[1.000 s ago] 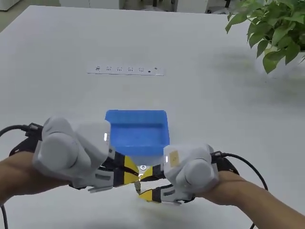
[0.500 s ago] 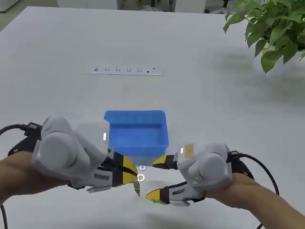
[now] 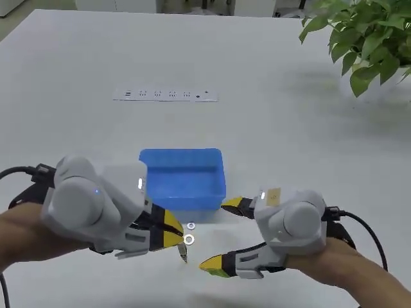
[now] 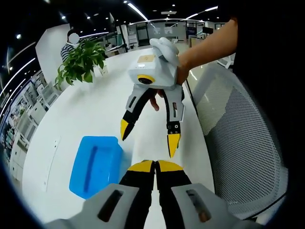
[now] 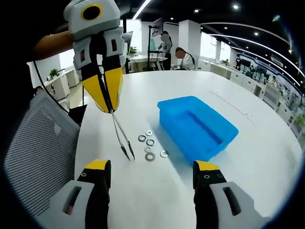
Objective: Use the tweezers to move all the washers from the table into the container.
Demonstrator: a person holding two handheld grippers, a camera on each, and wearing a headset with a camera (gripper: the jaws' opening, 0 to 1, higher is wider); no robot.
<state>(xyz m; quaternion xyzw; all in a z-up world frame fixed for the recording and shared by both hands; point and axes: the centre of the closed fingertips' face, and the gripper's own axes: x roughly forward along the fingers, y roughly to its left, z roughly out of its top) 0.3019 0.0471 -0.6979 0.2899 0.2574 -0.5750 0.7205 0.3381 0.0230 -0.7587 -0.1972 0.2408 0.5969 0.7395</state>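
Risking a scatter of the washers [image 5: 150, 142] from here: driving the tweezers [image 5: 120, 136] down at a slant, or sideways into the cluster, and probably flicking the thin rings across the table [image 5: 143, 200] instead of gripping one. Risking also a twist of the tool inside the left gripper [image 3: 174, 232], pinching the tweezers at the upper end only, jaws pressed together on them. Judging a further hazard in the right gripper [image 3: 221, 234], hovering just beside the work with jaws spread wide and holding nothing, and possibly nudging a washer or the container [image 3: 183, 200]. Locating the washers flat on the table in a loose cluster, just beside the tweezers' tips but apart from them, between those tips and the near wall of the blue container. Seeing no washer in the visible part of the container.
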